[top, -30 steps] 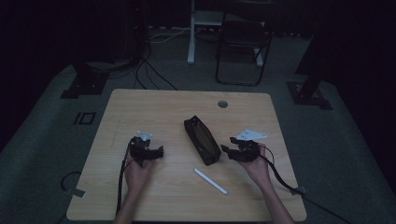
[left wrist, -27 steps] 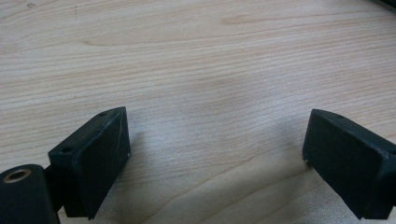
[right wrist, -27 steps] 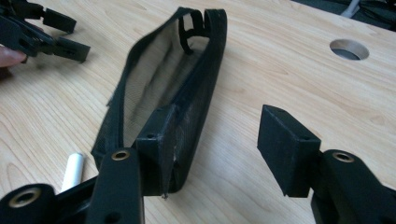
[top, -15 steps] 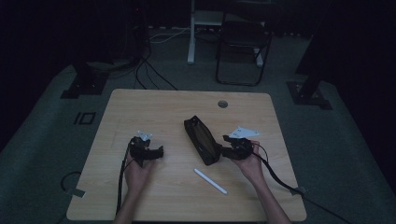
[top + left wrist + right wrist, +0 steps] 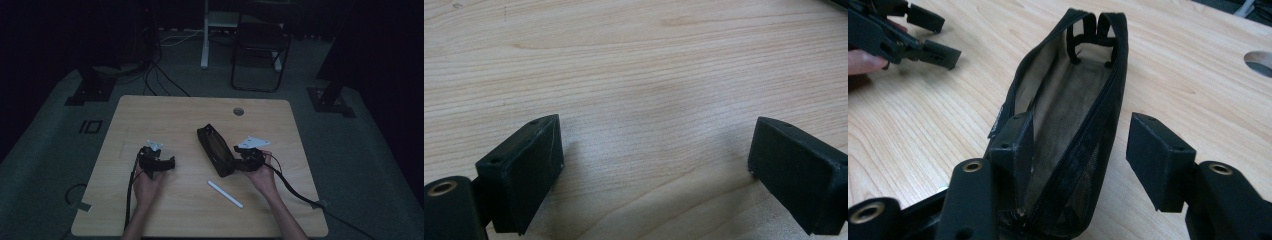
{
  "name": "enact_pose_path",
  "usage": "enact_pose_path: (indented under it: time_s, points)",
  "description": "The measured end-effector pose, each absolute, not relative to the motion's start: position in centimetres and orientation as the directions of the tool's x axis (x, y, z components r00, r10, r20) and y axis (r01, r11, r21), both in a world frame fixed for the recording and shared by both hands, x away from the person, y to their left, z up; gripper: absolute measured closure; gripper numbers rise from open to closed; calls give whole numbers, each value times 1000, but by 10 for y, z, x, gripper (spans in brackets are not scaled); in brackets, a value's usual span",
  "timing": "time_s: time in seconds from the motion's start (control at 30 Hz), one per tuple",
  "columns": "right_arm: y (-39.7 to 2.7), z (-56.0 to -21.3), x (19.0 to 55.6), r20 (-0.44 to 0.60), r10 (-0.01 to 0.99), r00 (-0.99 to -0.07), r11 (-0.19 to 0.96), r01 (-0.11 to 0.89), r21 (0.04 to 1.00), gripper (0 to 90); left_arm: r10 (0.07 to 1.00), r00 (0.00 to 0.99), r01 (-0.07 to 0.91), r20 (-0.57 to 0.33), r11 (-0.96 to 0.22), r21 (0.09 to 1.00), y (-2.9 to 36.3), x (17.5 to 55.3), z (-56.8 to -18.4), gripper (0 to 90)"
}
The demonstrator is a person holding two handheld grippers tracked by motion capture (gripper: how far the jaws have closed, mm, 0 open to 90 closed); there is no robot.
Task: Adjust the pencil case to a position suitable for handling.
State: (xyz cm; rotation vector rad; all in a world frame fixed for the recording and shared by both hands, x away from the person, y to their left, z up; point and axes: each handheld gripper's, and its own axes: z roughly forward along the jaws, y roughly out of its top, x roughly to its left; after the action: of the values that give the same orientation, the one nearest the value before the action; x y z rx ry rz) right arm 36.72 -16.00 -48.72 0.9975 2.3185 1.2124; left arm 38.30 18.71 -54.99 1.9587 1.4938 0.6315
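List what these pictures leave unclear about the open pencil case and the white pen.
- Pencil case, right gripper view: its near end is cut off by the bottom edge and hidden behind the right gripper.
- Case floor, high view: too dark to tell any contents.
- White pen, high view: too small to tell cap from tip.

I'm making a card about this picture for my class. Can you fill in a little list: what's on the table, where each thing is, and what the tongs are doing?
table: light wooden top
pouch: black, unzipped and open, near the table's middle
white stick: lies flat in front of the pouch, nearer the person
right tongs: straddle the pouch's near end, one jaw inside the opening, one outside its mesh wall, a gap showing on the outer side
left tongs: open over bare wood, nothing between them
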Motion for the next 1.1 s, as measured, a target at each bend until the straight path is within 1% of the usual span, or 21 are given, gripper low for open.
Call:
enact_pose_path:
  time_s: [0.43, 0.63, 0.83, 1.1]
  points:
    - [-158, -493, 366, -8, 706, -708, 437, 427, 791, 461, 966, 257, 686, 18, -196, 700, 187, 383, -550, 79]
    - [-169, -494, 367, 2, 716, -698, 431, 446, 784, 479, 966, 257, 686, 18, -196, 700, 187, 383, -550, 79]
    - [-179, -492, 367, -15, 722, -692, 445, 448, 775, 506, 966, 257, 686, 18, -196, 700, 187, 383, -550, 79]
    - [-197, -492, 367, -33, 742, -670, 445, 455, 771, 507, 966, 257, 686, 18, -196, 701, 187, 383, -550, 79]
